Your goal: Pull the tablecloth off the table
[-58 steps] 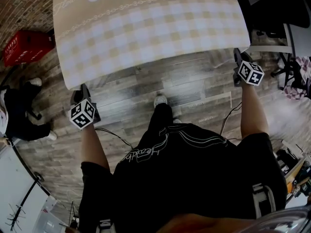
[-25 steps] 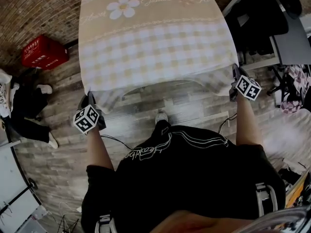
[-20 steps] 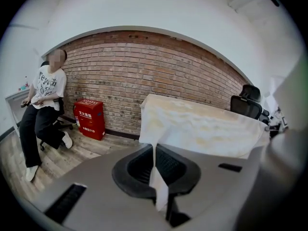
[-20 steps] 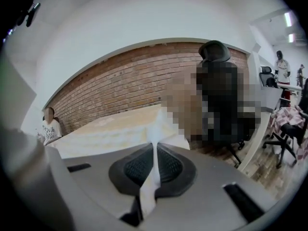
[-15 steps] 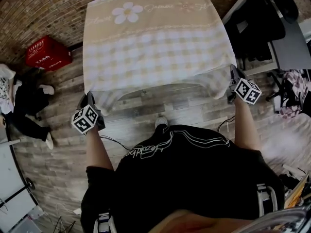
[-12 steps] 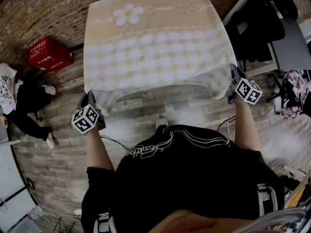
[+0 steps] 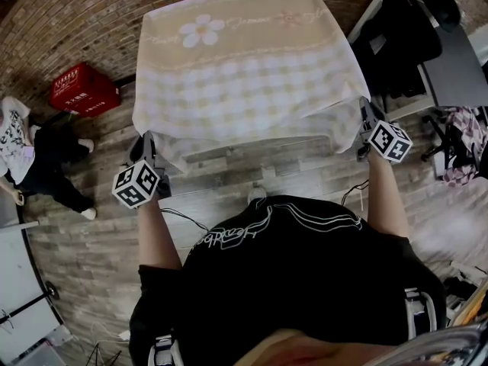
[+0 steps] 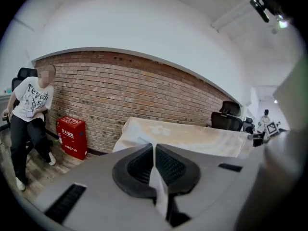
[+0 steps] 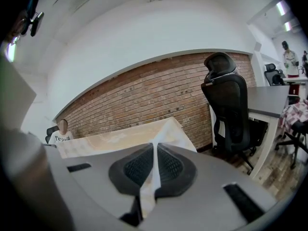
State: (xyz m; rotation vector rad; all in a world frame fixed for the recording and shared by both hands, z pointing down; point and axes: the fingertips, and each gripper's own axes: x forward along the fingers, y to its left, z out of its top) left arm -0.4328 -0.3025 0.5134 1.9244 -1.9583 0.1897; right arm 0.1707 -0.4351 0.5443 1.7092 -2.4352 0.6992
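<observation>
The beige tablecloth, checked white with a daisy print, covers the table against the brick wall. Its near edge is lifted and sags between its two near corners. My left gripper is shut on the near left corner, below the cloth's left edge. My right gripper is shut on the near right corner. In the left gripper view a thin fold of cloth runs between the closed jaws of the left gripper. The right gripper view shows the same: cloth pinched in the right gripper.
A red crate stands by the wall at the left, with a person in front of it. A black office chair and a grey desk are at the right. Cables trail on the wooden floor near my shoe.
Both grippers have risen with the cloth corners in them. The near edge of the cloth has come up off the table's front and now hangs bowed between them.
</observation>
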